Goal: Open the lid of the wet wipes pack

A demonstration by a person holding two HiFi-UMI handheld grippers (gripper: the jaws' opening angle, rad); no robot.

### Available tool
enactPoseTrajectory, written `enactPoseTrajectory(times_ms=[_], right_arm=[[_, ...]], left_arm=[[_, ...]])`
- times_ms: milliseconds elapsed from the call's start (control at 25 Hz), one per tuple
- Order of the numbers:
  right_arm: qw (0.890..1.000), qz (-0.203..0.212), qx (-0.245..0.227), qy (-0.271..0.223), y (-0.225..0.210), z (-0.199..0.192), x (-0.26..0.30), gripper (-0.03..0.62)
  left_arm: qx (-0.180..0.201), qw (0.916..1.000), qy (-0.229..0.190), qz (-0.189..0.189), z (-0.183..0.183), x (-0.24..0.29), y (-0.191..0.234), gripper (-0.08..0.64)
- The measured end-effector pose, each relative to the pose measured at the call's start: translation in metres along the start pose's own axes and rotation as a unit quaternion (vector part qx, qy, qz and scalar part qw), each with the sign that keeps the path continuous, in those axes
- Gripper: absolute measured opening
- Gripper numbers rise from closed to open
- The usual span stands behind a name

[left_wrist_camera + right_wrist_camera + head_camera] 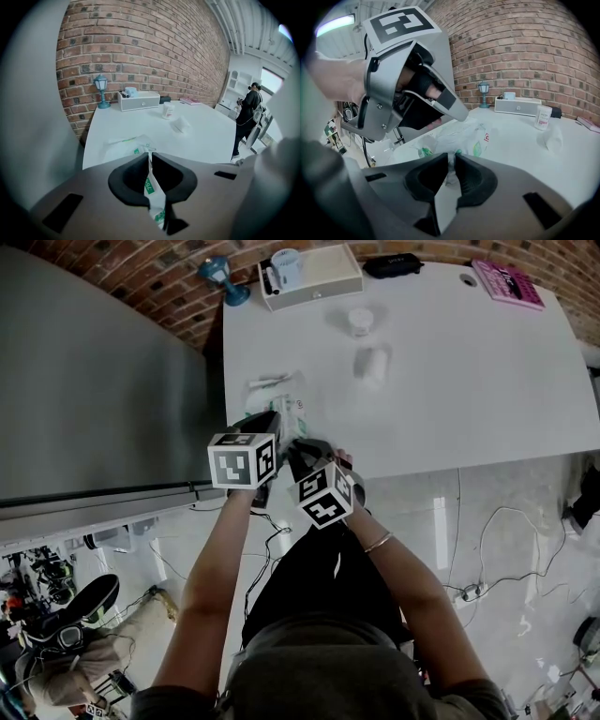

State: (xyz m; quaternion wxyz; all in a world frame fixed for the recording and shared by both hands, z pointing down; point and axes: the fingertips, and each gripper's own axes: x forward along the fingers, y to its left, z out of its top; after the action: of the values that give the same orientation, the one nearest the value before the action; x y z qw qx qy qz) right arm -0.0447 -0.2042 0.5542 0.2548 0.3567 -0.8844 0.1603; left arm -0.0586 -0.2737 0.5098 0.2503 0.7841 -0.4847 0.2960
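Head view: the pack (286,409) lies at the near left edge of the worktop (450,381), straight ahead of both tools. The left hand-held gripper (277,424) reaches onto it, with the right hand-held gripper (298,444) just beside, at its near end.

Left gripper view: the jaws are closed on a thin white-and-green fold of the pack, and the rest spreads ahead.

Right gripper view: the jaws pinch the pack's near edge. The left tool comes in from the upper left over it, so any pull likely runs between the two.
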Motion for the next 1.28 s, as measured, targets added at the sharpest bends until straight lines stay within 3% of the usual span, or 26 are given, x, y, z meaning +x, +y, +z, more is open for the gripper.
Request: enactPoseTrajectory(times_ms=[760,1280], right_arm=[[1.0,-0.001,0.003,0.002,-0.002,-0.001,-0.001,0.061],[1.0,-0.001,0.004,0.0,-0.002,0.0,0.001,0.061]], left_arm=[[-0.047,0.9972,-0.038,0.045,0.003,-0.036,0.038,0.032],[-0.068,0.9948,-0.033,0.068,-0.012,-0.041,0.069,0.032]])
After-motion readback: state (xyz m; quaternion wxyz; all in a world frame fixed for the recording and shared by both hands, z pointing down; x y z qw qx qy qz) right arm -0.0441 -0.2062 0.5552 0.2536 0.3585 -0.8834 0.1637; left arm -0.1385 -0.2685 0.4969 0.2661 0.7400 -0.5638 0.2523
